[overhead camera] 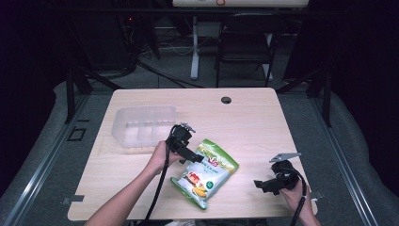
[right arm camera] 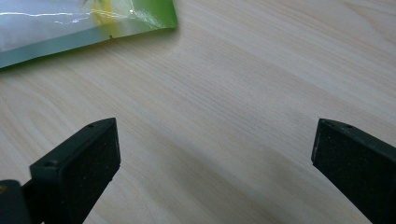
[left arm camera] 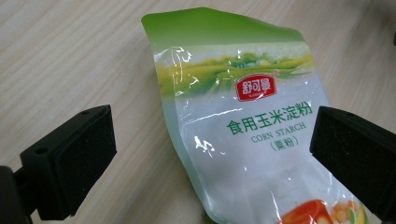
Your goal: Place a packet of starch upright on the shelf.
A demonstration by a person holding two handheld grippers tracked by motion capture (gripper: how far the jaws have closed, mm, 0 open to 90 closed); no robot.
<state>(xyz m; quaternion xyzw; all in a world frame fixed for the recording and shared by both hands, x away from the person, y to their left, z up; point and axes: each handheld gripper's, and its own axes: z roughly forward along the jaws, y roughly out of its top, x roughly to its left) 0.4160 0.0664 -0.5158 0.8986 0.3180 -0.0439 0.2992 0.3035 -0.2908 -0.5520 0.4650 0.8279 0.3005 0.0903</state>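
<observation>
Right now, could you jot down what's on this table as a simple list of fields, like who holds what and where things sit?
surface: light wooden table
main item: corn starch bag, lying flat near the front edge
bag label: green top, words CORN STARCH
other item: clear plastic bin, at the back left, looks empty
left gripper: open, jaws on either side of the bag's upper part, not closed on it
right gripper: open, over bare wood to the right of the bag
holder: a person, one gripper in each hand
</observation>
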